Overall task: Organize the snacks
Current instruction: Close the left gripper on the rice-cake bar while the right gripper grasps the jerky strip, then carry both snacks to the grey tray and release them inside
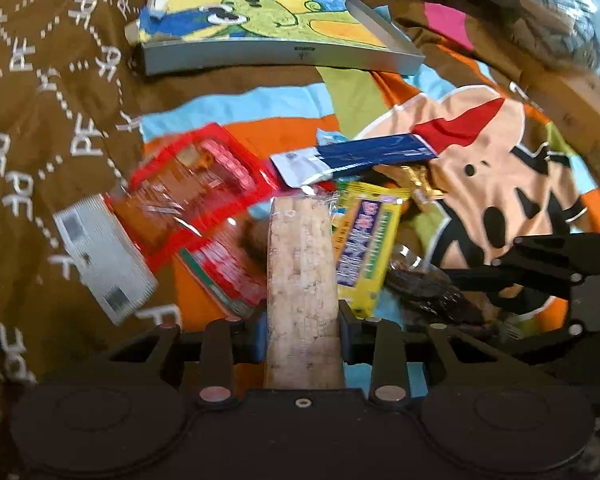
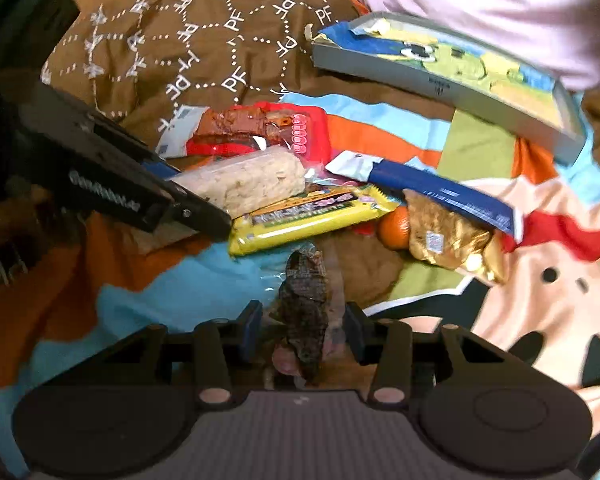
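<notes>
The shallow grey cardboard box lid point(image 1: 284, 54) lies at the far edge of the colourful cartoon blanket point(image 1: 496, 184), with cartoon fabric showing inside it. The left hand-held gripper point(image 1: 302, 328) is clamped on a pale puffed-rice bar in clear wrap point(image 1: 300, 280), just beside the yellow snack packet point(image 1: 366, 240). The right hand-held gripper point(image 2: 300, 330) stands half-closed around a dark clear-wrapped snack point(image 2: 304, 312); whether its pads press it I cannot tell.
</notes>
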